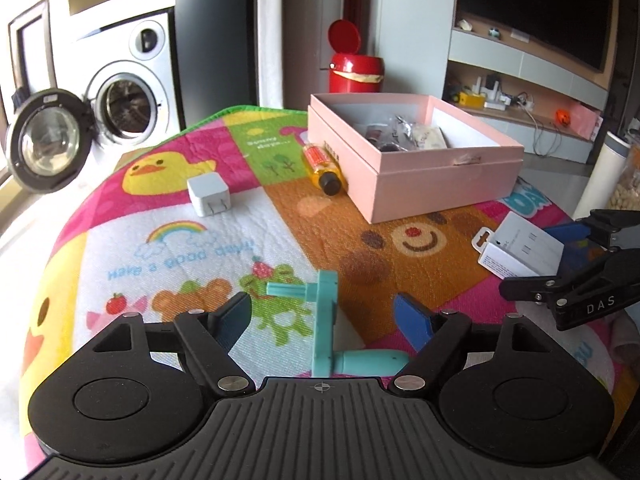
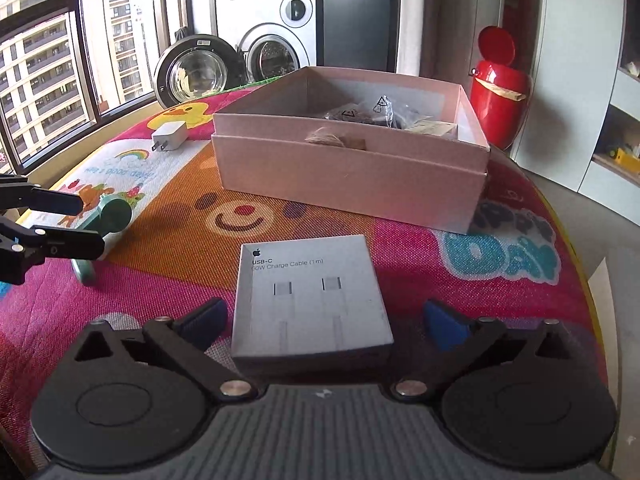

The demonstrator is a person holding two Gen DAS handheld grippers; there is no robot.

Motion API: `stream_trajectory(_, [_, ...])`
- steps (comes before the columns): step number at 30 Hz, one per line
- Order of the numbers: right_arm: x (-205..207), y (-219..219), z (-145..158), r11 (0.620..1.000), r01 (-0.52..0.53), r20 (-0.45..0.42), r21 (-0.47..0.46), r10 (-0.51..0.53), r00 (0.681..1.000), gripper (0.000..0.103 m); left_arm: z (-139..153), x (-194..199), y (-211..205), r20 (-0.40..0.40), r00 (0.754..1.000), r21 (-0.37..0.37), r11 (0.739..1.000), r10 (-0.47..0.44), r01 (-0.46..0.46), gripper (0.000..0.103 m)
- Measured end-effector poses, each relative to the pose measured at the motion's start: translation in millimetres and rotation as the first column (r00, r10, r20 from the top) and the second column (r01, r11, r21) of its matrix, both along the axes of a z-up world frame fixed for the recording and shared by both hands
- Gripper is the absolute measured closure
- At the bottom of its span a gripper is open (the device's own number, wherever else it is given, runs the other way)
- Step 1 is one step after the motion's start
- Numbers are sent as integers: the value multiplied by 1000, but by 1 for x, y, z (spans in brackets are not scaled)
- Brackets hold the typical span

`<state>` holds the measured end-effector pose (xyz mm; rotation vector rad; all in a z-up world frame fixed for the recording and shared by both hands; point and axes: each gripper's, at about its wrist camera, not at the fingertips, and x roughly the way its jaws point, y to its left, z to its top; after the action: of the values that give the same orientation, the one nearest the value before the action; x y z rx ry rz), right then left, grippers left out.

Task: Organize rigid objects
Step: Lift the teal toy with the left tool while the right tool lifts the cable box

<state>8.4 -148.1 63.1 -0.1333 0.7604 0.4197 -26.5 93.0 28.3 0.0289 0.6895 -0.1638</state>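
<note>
A teal plastic crank handle (image 1: 326,328) lies on the play mat between the open fingers of my left gripper (image 1: 326,318); it also shows in the right wrist view (image 2: 108,220). A white USB-C cable box (image 2: 310,300) lies between the open fingers of my right gripper (image 2: 326,320), not clamped; it also shows in the left wrist view (image 1: 520,250). A pink open box (image 1: 420,168) (image 2: 352,176) holds several small items. A white charger plug (image 1: 210,194) (image 2: 170,136) and a yellow screwdriver (image 1: 322,164) lie on the mat.
The colourful play mat (image 1: 192,256) covers a rounded table. A red bin (image 1: 354,66) (image 2: 498,80) stands behind the table. A washing machine (image 1: 124,92) with its door open stands at the back left. A white cylinder (image 1: 600,172) stands at the right edge.
</note>
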Motion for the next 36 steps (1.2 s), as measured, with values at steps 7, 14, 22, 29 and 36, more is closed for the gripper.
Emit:
stream_trajectory(7, [0,1,0,1000,2,2,-1,-2,1000,0,-7,32,6,-30,1000,-30,1000,-7,6,20])
stream_trajectory(14, [0,1,0,1000,1,2,-2,-1,1000,0,-20,33,-7,-20,999,35,998,-45,46,53])
stream_trajectory(22, [0,1,-1,1000,2,3,-3,-2,1000,0,-22,29,-2,-15,1000,-19,1000,-3,2,53])
stream_trajectory(29, [0,1,-1,1000,1,3,-3,-1,1000,0,-25,24,-6,22,1000,14,1000,-5,4,53])
stream_trajectory(36, [3,5,1,1000,-4,-6,-19,4,1000,0,-26,19,-8,41,999,23,1000,-14,13,53])
